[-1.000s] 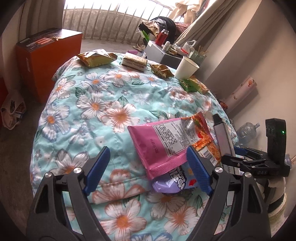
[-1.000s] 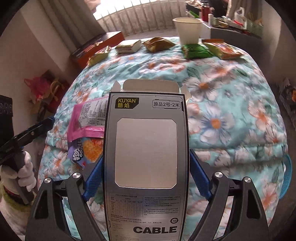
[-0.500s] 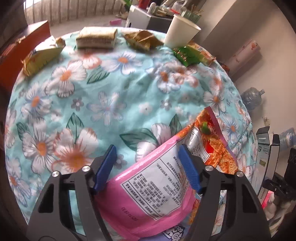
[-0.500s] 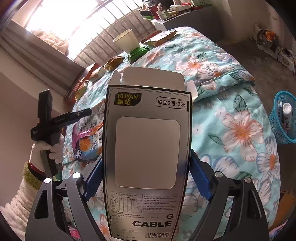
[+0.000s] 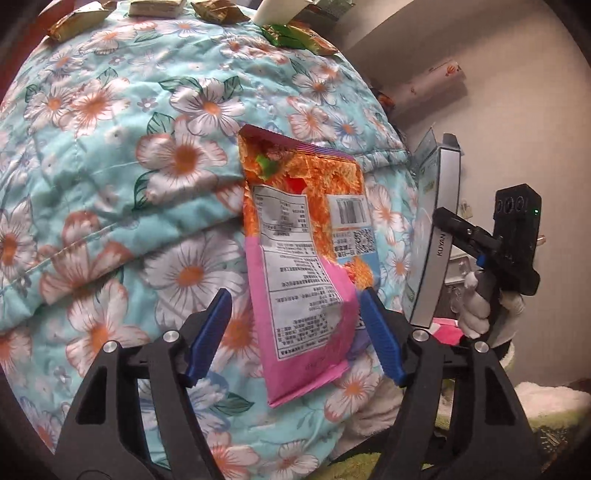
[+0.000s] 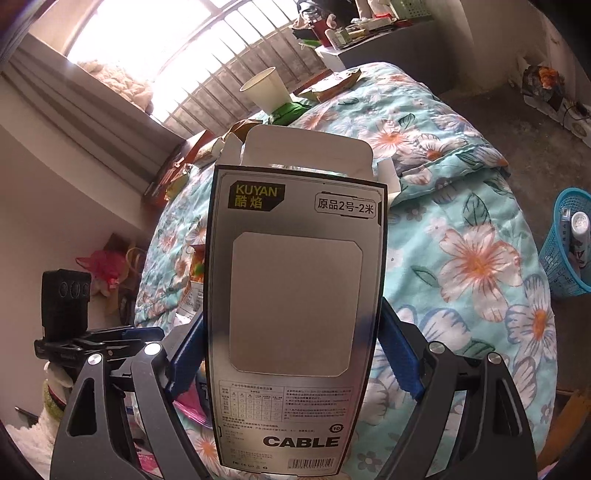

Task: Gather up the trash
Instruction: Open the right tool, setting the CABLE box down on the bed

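Observation:
A pink snack bag (image 5: 295,314) with an orange bag (image 5: 332,184) behind it hangs in front of the floral quilt (image 5: 110,166), between the jaws of my left gripper (image 5: 295,295). Those jaws are opening: the right pad touches the bag's edge and the left pad stands apart from it. My right gripper (image 6: 291,321) is shut on a grey cable box (image 6: 295,277), held upright. In the left wrist view, that box (image 5: 439,236) and the right gripper (image 5: 465,232) appear at the right, in a gloved hand. The left gripper (image 6: 122,336) shows low on the left in the right wrist view.
A paper cup (image 6: 267,90), a green wrapper (image 6: 288,110) and gold wrappers (image 5: 77,20) lie at the quilt's far end. A blue basket (image 6: 565,254) holding trash stands on the floor to the right of the bed. A patterned roll (image 5: 428,85) leans by the wall.
My left gripper came down over the pink bag, closed on it and drew it toward the bed's edge; its jaws now stand wider. The right gripper swung sideways with the cable box, then held still.

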Demonstrator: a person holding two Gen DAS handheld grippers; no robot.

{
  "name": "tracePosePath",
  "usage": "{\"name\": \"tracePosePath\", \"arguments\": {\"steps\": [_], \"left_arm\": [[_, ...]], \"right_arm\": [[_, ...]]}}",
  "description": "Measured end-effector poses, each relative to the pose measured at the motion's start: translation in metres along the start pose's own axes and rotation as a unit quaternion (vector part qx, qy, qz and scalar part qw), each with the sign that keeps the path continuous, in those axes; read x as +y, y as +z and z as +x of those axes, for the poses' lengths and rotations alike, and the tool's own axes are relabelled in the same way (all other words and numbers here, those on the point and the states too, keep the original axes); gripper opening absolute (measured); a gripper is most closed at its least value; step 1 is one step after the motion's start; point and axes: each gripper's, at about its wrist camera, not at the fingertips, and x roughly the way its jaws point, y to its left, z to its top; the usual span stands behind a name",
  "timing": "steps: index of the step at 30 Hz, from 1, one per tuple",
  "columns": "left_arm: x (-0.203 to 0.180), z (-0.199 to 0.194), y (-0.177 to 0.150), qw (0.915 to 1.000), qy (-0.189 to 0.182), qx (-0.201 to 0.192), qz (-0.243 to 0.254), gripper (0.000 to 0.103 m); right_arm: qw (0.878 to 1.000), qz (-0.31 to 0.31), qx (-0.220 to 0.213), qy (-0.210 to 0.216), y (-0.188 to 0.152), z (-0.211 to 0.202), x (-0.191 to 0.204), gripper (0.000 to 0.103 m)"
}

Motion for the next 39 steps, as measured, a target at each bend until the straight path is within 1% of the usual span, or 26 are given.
{"name": "tracePosePath", "arguments": {"steps": [1, 3, 6, 7, 9, 10, 12, 13, 14, 15, 18, 21, 24, 28, 32, 36, 39], "left_arm": [[0.003, 0.003, 0.0, 0.9999, 0.001, -0.001, -0.01, 0.068], [0.009, 0.009, 0.004, 0.9993, -0.014, 0.002, -0.035, 0.067], [0.012, 0.016, 0.009, 0.9984, -0.033, 0.0, -0.047, 0.066], [0.014, 0.019, 0.016, 0.9981, -0.036, 0.0, -0.05, 0.066], [0.014, 0.028, 0.019, 0.9976, -0.036, 0.002, -0.059, 0.056], [0.014, 0.034, 0.02, 0.9974, -0.034, 0.004, -0.063, 0.053], [0.013, 0.041, 0.018, 0.9976, -0.02, 0.002, -0.066, 0.036], [0.011, 0.043, 0.018, 0.998, -0.014, -0.001, -0.061, 0.036], [0.01, 0.043, 0.017, 0.9983, -0.01, -0.006, -0.057, 0.033], [0.008, 0.042, 0.016, 0.9986, -0.005, -0.012, -0.052, 0.025], [0.001, 0.035, 0.016, 0.9992, 0.003, -0.029, -0.028, 0.015], [-0.011, 0.024, 0.015, 0.9985, 0.011, -0.052, -0.005, 0.009], [-0.021, 0.007, 0.014, 0.9962, 0.027, -0.082, 0.014, 0.005], [-0.03, -0.017, 0.013, 0.9909, 0.048, -0.122, 0.032, 0.003], [-0.032, -0.028, 0.015, 0.9878, 0.055, -0.142, 0.03, 0.003], [-0.031, -0.035, 0.016, 0.9849, 0.061, -0.16, 0.025, 0.002], [-0.026, -0.041, 0.014, 0.9829, 0.063, -0.172, 0.019, 0.002]], "right_arm": [[1.0, 0.0, -0.001, -0.001, 0.0, 0.0, 0.0, 0.082], [1.0, 0.0, -0.004, -0.003, -0.001, -0.001, 0.001, 0.082], [1.0, 0.002, -0.008, -0.004, -0.001, -0.002, 0.0, 0.082], [1.0, 0.004, -0.009, -0.004, -0.002, -0.002, 0.0, 0.082], [1.0, 0.008, -0.011, -0.004, -0.003, -0.003, -0.001, 0.082], [1.0, 0.009, -0.012, -0.004, -0.004, -0.003, -0.001, 0.082], [1.0, 0.009, -0.012, -0.007, -0.005, -0.004, 0.0, 0.082], [1.0, 0.006, -0.012, -0.009, -0.005, -0.004, 0.002, 0.082], [1.0, 0.002, -0.013, -0.012, -0.005, -0.006, 0.004, 0.082], [1.0, -0.003, -0.013, -0.016, -0.005, -0.008, 0.007, 0.082], [0.999, -0.016, -0.017, -0.03, -0.004, -0.017, 0.012, 0.082], [0.999, -0.017, -0.021, -0.043, -0.002, -0.021, 0.01, 0.082], [0.999, -0.011, -0.018, -0.047, -0.001, -0.015, 0.007, 0.082], [0.999, -0.009, -0.013, -0.051, 0.001, -0.004, 0.01, 0.082], [0.999, 0.0, -0.011, -0.048, 0.002, 0.003, 0.008, 0.083], [1.0, 0.013, -0.018, -0.022, 0.001, -0.003, 0.002, 0.084], [0.999, 0.018, -0.017, -0.03, 0.0, -0.003, 0.001, 0.084]]}}
